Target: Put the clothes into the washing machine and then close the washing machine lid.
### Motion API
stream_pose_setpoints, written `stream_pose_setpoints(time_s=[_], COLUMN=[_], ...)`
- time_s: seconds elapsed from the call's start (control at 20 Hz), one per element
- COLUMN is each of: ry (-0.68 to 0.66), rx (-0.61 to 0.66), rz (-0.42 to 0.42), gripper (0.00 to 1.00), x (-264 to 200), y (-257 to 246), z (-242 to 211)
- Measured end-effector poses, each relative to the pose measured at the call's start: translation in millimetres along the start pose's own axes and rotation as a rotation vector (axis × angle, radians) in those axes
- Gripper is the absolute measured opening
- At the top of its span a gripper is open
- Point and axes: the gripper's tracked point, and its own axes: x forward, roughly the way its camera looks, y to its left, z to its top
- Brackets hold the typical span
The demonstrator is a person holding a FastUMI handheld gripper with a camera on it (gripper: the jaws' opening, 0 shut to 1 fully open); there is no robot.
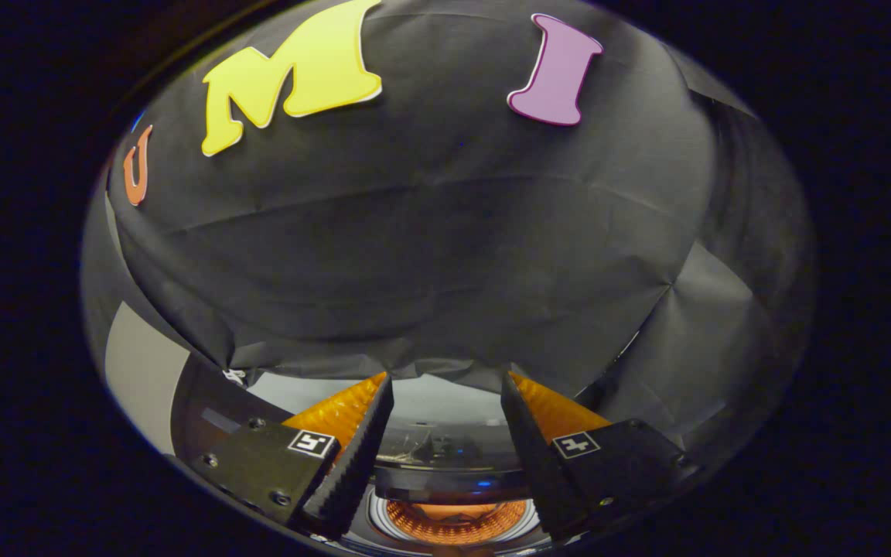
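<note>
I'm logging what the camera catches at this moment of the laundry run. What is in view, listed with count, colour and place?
washing machine: one, dark top with a glossy lid, below and just ahead of the fingers.
drum opening: one, ringed in white, orange inside, low between the fingers; whether that is clothing cannot be told.
booth wall: one, black cloth, beyond the machine.
pale panel: one, grey-white, beside the machine past the left finger.
tool: one, black fingers with orange backs, spread apart over the machine, holding nothing.
</note>
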Motion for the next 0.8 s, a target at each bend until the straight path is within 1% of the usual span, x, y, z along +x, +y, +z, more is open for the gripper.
stream_pose_setpoints(time_s=[0.4,0.65,0.8], ry=[0.010,-0.066,-0.077], rx=[0.026,0.014,0.019], rz=[-0.028,-0.020,-0.022], gripper=[0.88,0.88,0.88], x=[-3.0,-6.1,-14.7], y=[-2.5,-1.2,-2.8], z=[-2.7,1.9,-5.5])
